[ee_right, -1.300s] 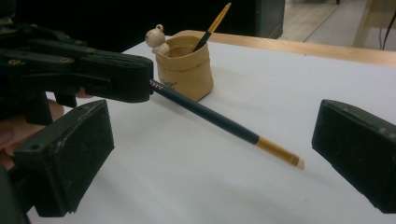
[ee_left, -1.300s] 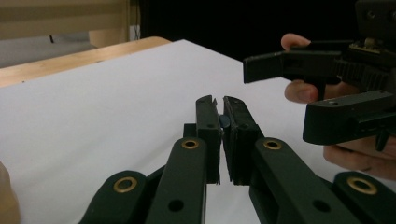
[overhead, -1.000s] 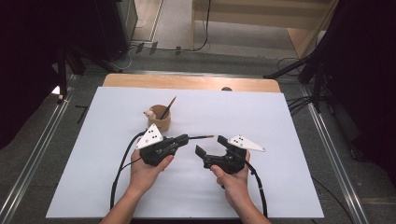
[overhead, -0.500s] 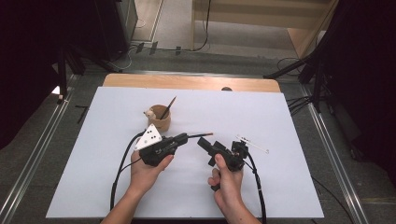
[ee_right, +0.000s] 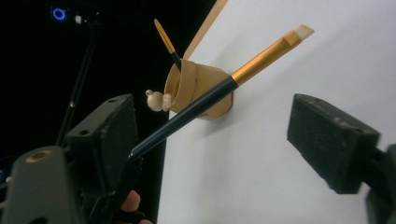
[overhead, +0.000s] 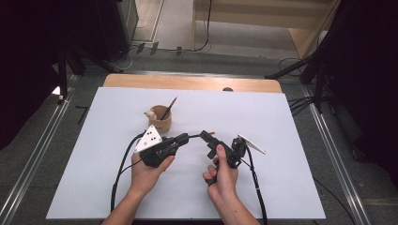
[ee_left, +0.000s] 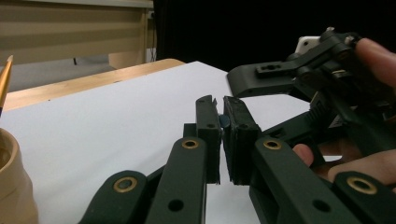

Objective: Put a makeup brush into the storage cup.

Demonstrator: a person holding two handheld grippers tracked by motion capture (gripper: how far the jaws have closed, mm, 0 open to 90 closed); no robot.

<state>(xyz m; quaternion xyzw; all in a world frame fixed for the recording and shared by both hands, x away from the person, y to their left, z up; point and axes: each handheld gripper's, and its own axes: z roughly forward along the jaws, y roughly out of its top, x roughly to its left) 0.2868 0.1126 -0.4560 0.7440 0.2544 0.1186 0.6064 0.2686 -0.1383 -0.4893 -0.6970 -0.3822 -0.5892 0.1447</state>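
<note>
Right tongs [overhead: 209, 139] rolled sideways, closing, gap wide; left tongs [overhead: 185, 138] clamp one brush [ee_right: 219, 91]; second in cup [overhead: 160, 119].

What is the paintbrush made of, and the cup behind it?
The paintbrush looks like a dark painted handle, probably wood, with a shiny gold metal band and pale bristles. The cup looks like plain light wood: it is tan and matte.

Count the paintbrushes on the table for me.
2. One brush is clamped in the left tongs, between the two hands. The other brush stands in the wooden cup. More could be hidden inside the cup.
</note>
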